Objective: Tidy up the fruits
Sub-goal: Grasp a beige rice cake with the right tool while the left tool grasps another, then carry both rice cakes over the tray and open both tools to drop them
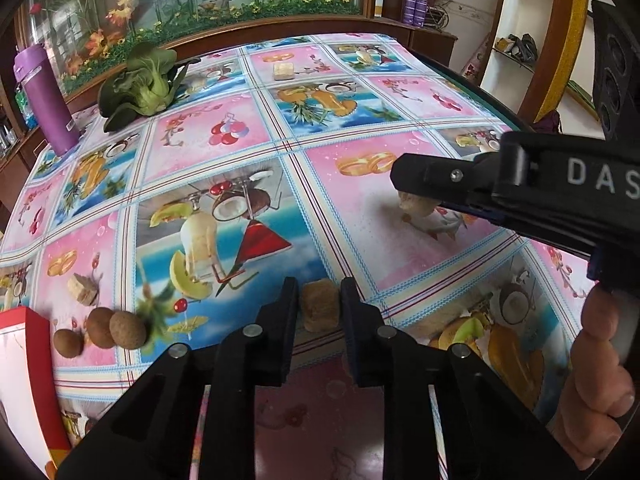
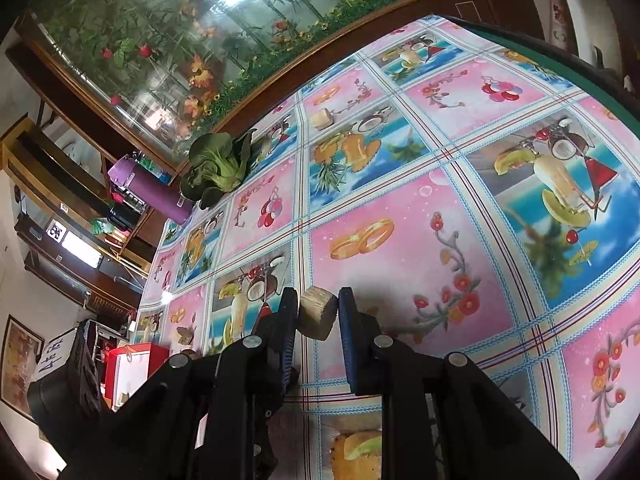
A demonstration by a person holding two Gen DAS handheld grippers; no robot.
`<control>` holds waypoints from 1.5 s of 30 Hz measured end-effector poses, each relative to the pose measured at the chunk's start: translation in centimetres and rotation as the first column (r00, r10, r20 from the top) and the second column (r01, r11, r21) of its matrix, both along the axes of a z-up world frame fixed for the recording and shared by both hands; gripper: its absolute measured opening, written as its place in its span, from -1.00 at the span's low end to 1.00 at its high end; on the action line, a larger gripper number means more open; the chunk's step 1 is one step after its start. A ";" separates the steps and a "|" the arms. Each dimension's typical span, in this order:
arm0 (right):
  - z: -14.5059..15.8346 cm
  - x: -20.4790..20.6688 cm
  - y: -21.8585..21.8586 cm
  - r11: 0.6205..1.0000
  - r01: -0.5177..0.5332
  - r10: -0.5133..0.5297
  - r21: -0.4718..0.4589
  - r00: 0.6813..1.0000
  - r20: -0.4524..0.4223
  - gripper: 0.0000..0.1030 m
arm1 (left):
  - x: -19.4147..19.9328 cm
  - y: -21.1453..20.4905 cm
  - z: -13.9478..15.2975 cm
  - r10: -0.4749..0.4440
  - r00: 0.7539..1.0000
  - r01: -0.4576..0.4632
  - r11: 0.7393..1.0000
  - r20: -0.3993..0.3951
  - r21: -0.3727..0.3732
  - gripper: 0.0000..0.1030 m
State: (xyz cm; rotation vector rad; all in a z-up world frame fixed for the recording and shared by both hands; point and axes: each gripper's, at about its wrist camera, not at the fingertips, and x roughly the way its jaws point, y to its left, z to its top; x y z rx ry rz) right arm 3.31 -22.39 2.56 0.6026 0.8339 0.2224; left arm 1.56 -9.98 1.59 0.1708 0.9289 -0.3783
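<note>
In the left wrist view my left gripper (image 1: 320,300) is shut on a brown, rough fruit chunk (image 1: 320,308) near the table's front edge. Three round brown fruits (image 1: 100,332) lie to its left, with a pale cut piece (image 1: 82,289) just behind them. My right gripper (image 1: 404,190) reaches in from the right, held by a hand (image 1: 600,380). In the right wrist view the right gripper (image 2: 319,312) is shut on a pale round fruit slice (image 2: 318,316) just above the cloth. Another pale piece (image 1: 283,69) lies far back.
A patterned tablecloth (image 1: 248,128) covers the table. A leafy green vegetable (image 1: 140,84) and a purple bottle (image 1: 44,96) stand at the back left. A red and white box (image 1: 20,380) sits at the front left edge. Glass-fronted cabinets line the far side.
</note>
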 end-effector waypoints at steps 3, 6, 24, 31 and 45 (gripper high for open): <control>0.3 -0.2 0.3 1.000 -0.003 0.004 -0.015 0.999 0.032 -0.63 | -1.0 0.6 0.7 0.017 1.000 -0.016 1.000 0.024 -0.011 -0.55; 0.7 -0.5 1.0 0.999 -0.013 0.016 -0.046 0.997 0.072 -0.63 | -2.5 1.9 2.3 0.038 0.997 -0.036 0.999 0.066 -0.038 -0.55; 4.9 -3.9 16.0 0.943 -0.293 0.317 -0.160 0.934 0.163 -0.63 | -13.2 23.7 8.9 0.431 0.881 -0.406 0.901 0.197 -0.156 -0.55; 6.7 -6.8 28.7 0.837 -0.515 0.543 -0.186 0.823 0.165 -0.63 | -16.7 32.3 8.2 0.615 0.759 -0.609 0.787 0.215 -0.101 -0.55; 2.0 -7.1 38.7 0.738 -0.596 0.622 -0.317 0.783 -0.024 -0.63 | -17.0 38.3 3.1 0.677 0.732 -0.678 0.735 0.082 -0.020 -0.55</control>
